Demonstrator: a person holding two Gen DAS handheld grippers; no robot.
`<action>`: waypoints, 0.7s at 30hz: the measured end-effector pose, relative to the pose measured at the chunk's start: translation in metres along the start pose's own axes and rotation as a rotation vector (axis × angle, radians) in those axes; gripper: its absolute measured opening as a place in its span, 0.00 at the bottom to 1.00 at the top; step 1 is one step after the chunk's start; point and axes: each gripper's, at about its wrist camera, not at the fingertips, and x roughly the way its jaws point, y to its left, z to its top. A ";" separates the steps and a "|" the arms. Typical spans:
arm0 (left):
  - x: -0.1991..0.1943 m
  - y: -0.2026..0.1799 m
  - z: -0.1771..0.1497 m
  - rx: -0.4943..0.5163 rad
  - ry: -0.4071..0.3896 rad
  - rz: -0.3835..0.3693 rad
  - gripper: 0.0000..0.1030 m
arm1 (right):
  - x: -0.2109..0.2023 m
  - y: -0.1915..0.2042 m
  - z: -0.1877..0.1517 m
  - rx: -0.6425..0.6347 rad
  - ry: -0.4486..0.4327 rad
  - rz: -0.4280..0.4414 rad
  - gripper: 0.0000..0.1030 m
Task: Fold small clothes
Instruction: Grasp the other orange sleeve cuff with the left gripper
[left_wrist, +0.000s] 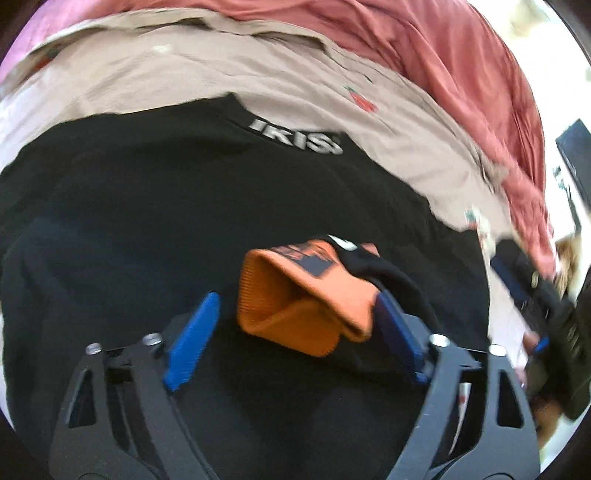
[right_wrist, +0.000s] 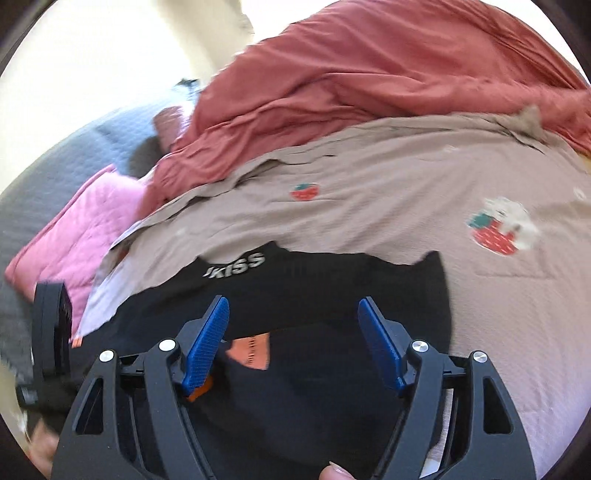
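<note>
Your left claw (left_wrist: 295, 325) gapes around a small orange-and-black knit garment (left_wrist: 299, 295), its pads seemingly not yet pressing; the right claw (right_wrist: 293, 347) stands wide and empty. The piece lies on a black lettered top (left_wrist: 184, 221) over a beige strawberry-print shirt (right_wrist: 369, 206). Next, pinch an edge and fold.
</note>
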 end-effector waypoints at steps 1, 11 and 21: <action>0.002 -0.008 -0.004 0.045 0.011 0.005 0.65 | 0.001 -0.003 0.001 0.013 0.000 -0.010 0.75; 0.012 -0.032 0.005 0.238 -0.007 0.057 0.66 | 0.004 -0.028 0.004 0.119 0.005 -0.067 0.75; 0.012 -0.008 0.020 0.100 0.016 -0.077 0.09 | 0.000 -0.053 0.006 0.217 -0.008 -0.107 0.75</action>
